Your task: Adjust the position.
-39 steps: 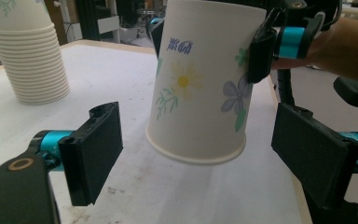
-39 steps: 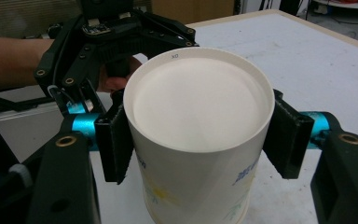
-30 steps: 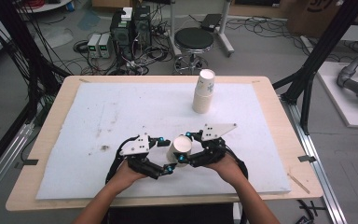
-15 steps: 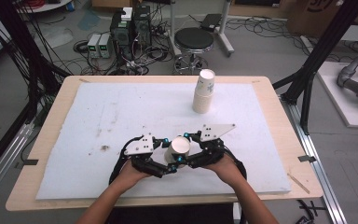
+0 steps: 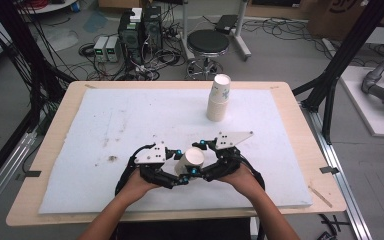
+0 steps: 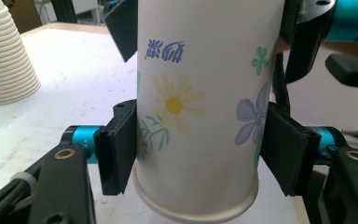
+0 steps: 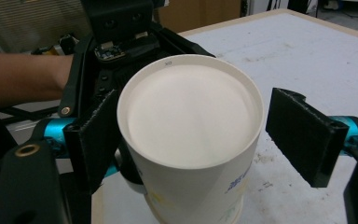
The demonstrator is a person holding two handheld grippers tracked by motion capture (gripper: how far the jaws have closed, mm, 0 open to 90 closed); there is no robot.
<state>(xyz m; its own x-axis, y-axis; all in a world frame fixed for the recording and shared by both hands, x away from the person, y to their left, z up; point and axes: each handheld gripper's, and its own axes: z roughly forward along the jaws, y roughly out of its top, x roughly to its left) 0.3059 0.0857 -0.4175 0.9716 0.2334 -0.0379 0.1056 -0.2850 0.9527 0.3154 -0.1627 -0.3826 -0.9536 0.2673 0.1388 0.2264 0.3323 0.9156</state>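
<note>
- Paper cup (image 5: 193, 160), white w/ flower print, sits between the two hand-held grippers at the near-centre of the worktop (image 5: 105, 120), over the white mat (image 5: 130, 115); tilted, open mouth toward the right side.
- Left hand-held gripper (image 5: 180, 175): clenched on the cup. In the left gripper view its pads (image 6: 116, 149) press both sides of the cup wall (image 6: 200, 116) near the rim end; jaws have just been closing, cup between them.
- Right hand-held gripper (image 5: 196, 171): released. In the right gripper view the cup (image 7: 191, 130) is between the jaws, but the right pad (image 7: 303, 135) stands clear of the rim w/ a visible gap; left pad just beside the wall, can't tell if touching. Jaws have just been opening.
- Right gripper view looks onto the flat recessed end of the cup; left gripper's black body behind it.
- Person's hands (image 5: 140, 185) hold both tools from the near edge, forearms in from the bottom.
- Stack of paper cups (image 5: 218, 97) stands upright at the far-centre of the mat, well apart from the held cup; also seen at top left in the left gripper view (image 6: 4, 56).
</note>
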